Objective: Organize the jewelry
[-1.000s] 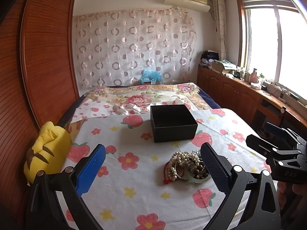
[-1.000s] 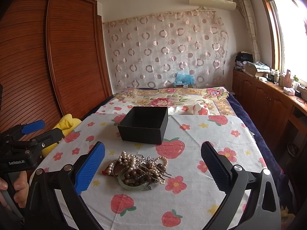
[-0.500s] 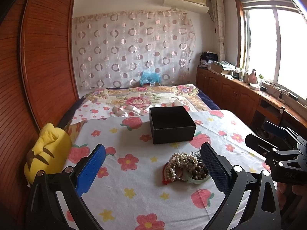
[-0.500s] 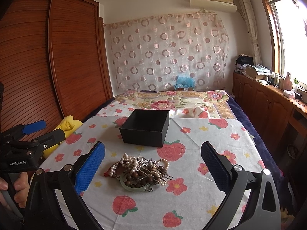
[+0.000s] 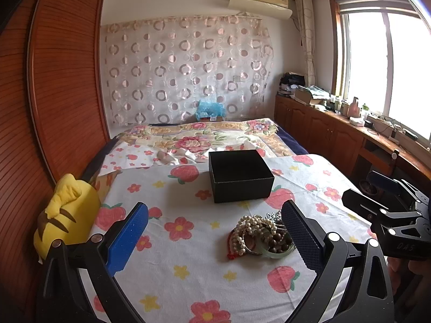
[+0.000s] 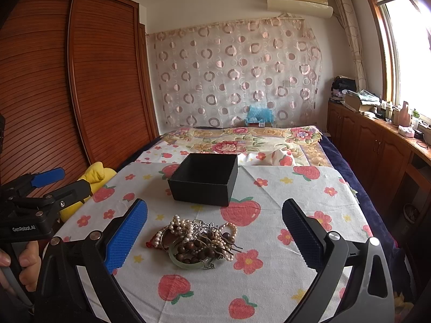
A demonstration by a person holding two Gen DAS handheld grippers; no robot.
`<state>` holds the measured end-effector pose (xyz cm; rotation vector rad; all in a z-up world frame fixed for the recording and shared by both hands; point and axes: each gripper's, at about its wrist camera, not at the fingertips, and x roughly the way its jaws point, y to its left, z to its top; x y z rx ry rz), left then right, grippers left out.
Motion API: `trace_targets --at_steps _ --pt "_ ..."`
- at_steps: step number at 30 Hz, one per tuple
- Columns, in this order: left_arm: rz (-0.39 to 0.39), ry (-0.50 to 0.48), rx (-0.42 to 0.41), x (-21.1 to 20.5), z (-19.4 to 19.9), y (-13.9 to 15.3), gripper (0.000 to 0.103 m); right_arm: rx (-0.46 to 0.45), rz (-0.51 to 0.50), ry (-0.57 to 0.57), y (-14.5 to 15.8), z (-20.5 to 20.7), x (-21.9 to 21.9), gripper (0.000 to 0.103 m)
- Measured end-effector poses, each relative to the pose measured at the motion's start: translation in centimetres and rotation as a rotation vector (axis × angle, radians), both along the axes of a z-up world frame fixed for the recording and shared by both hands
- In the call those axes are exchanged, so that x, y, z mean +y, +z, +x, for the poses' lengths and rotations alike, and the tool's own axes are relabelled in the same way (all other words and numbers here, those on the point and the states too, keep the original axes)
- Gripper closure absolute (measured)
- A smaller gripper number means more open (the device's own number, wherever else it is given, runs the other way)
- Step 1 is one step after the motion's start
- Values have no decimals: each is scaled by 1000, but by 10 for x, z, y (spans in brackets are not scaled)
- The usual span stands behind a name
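Resting on the strawberry-and-flower bedsheet (image 6: 291, 193) is a tangled jewelry pile (image 6: 198, 243): pearl strands, dark wooden beads, a pale green bangle and some silver chain, with a bit of red cord at its left edge. Just beyond the pile stands an open black box (image 6: 206, 179), upright and apart from the heap; nothing can be made out inside it. The right gripper (image 6: 214, 232) hovers above the sheet with its blue-padded fingers spread wide, the pile lying between them and nearer the left pad, touching neither. The left gripper (image 5: 214, 238) is likewise spread wide and holds nothing; in its view the pile sits just beside its right finger. A yellow plush toy (image 5: 67, 215) lies at the sheet's left edge against the wooden wardrobe (image 6: 80, 80)
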<state>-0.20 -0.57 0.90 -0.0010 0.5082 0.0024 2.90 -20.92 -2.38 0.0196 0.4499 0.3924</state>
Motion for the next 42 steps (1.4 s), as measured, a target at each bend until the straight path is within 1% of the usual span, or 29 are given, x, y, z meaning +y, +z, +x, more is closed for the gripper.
trace_targets --at_steps 22,29,34,42 --pt "0 0 -4 1 -1 -2 8 -2 2 0 1 -1 0 2" --pt "0 -4 7 -5 -1 1 7 3 -1 4 1 -2 2 2" --pt "-4 -5 26 -2 3 -7 8 15 -1 18 -6 0 2 2" --pt "-27 -26 91 11 17 -37 8 47 -20 34 -24 10 -3 2"
